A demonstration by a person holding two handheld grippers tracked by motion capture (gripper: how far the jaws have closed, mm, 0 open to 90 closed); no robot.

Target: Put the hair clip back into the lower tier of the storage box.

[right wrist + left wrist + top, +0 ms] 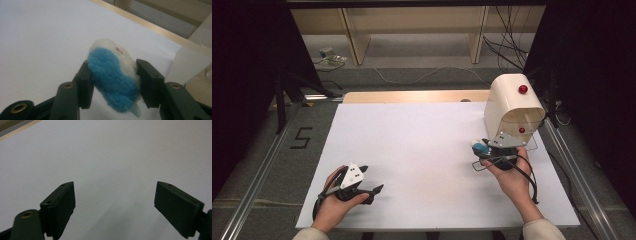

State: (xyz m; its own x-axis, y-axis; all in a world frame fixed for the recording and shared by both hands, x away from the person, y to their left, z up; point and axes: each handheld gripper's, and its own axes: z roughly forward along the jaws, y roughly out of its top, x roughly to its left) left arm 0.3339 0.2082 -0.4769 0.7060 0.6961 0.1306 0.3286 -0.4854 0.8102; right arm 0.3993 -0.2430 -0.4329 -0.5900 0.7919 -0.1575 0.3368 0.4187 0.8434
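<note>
A small blue and white plush toy (115,75) is pinched between the two black jaws of my right gripper (112,80). In the high view the toy (479,147) is held just left of a cream box with a clear front flap (512,107), and my right gripper (492,150) sits right in front of that box. My left gripper (367,187) rests low over the white table (412,150) at the front left. Its jaws stand wide apart in the left gripper view (115,202), with only bare table between them.
The cream box carries a red knob (523,89) on top and a second red knob (522,130) behind its clear flap. A wooden strip (412,96) runs along the table's far edge. Shelving legs and cables (507,40) lie on the floor beyond.
</note>
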